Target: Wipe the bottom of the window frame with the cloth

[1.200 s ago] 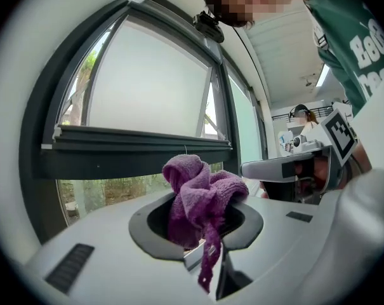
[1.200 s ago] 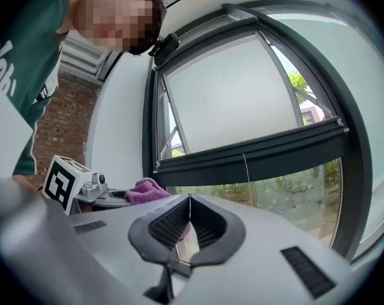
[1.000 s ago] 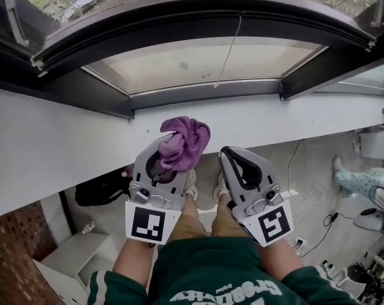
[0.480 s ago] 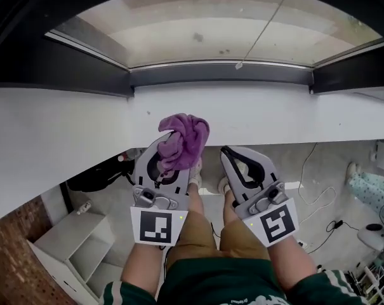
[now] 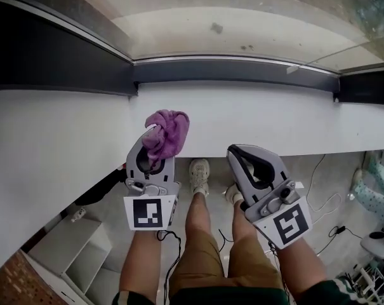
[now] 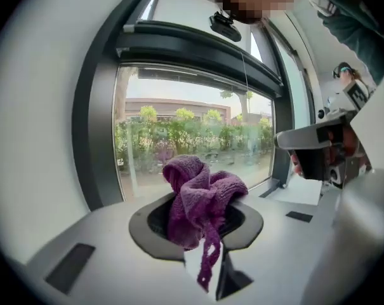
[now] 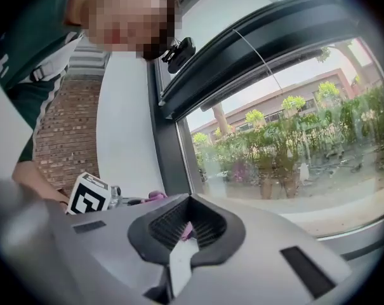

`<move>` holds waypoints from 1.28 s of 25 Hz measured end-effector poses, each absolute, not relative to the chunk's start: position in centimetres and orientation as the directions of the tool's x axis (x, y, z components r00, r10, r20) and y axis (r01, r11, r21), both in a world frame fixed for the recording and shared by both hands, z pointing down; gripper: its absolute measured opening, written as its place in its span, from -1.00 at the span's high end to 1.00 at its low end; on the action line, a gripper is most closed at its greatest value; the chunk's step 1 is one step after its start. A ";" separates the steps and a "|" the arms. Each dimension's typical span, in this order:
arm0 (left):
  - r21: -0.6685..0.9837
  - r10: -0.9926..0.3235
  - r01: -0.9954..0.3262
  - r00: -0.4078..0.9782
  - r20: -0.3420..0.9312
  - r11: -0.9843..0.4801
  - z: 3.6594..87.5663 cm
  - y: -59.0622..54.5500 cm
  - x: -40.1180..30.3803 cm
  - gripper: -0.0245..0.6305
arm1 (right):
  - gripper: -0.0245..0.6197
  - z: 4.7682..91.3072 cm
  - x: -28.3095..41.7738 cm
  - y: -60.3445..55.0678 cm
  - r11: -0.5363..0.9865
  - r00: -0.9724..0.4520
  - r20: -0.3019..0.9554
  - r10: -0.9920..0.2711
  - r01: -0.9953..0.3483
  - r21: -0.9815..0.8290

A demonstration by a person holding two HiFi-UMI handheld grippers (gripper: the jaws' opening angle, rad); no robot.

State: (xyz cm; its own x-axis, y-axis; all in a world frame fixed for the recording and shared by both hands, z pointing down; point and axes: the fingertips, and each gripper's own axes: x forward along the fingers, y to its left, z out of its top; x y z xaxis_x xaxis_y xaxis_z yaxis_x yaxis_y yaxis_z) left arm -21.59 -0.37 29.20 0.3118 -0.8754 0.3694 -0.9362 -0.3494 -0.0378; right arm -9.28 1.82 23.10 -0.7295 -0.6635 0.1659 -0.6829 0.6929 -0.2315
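- The window pane [image 5: 242, 24] fills the top of the head view, and a pale outer ledge shows through it.
- A broad white sill [image 5: 274, 116] runs across the view below the pane, between the person and the window.
- The bottom of the window frame [image 5: 236, 70] is the dark rail between pane and sill. Nothing touches it, and no wiped streak shows on it, so I judge the wiping has not begun.
- The right gripper [image 5: 235, 152] hangs near the sill's front edge, well apart from the rail. Its own view shows the right gripper [image 7: 184, 232] with its jaws together and nothing between them.
- The left gripper [image 5: 155, 142] is clamped on the cloth, with its tips over the sill's near edge. Its own view has the left gripper [image 6: 201, 237] facing the window.
- The purple cloth [image 5: 166, 131] is bunched between the left jaws. In the left gripper view the cloth [image 6: 201, 199] rises above them, with a thin strand hanging down.
- The cloth overlaps the front of the sill. I cannot tell whether it touches.
- What is done is the pick-up. It remains to carry the cloth across the sill, press it on the rail and wipe along it.
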 end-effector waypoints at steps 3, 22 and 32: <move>-0.021 -0.882 -0.954 0.269 0.386 -0.300 33.0 -2.0 -24.8 0.60 | 0.88 24.9 -11.4 0.9 0.690 -0.731 0.160 -0.663 -0.680 -0.248; -0.089 -0.817 -0.973 0.127 0.562 -0.212 49.6 -10.0 -32.9 0.61 | 0.88 35.7 -16.3 -2.3 0.662 -0.706 0.249 -0.663 -0.709 -0.243; -0.090 -0.771 -0.967 0.133 0.623 -0.240 53.0 -11.2 -33.2 0.61 | 0.88 37.1 -15.6 -2.9 0.653 -0.680 0.290 -0.673 -0.731 -0.197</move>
State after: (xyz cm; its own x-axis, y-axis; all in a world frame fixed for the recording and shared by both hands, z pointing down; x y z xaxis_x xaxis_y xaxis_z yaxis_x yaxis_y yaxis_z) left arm -33.18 -11.19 53.02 0.1332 -0.7709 0.6229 -0.9667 -0.2396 -0.0898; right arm -15.63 -2.95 37.08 -0.6800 -0.6734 0.2901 -0.7310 0.6535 -0.1965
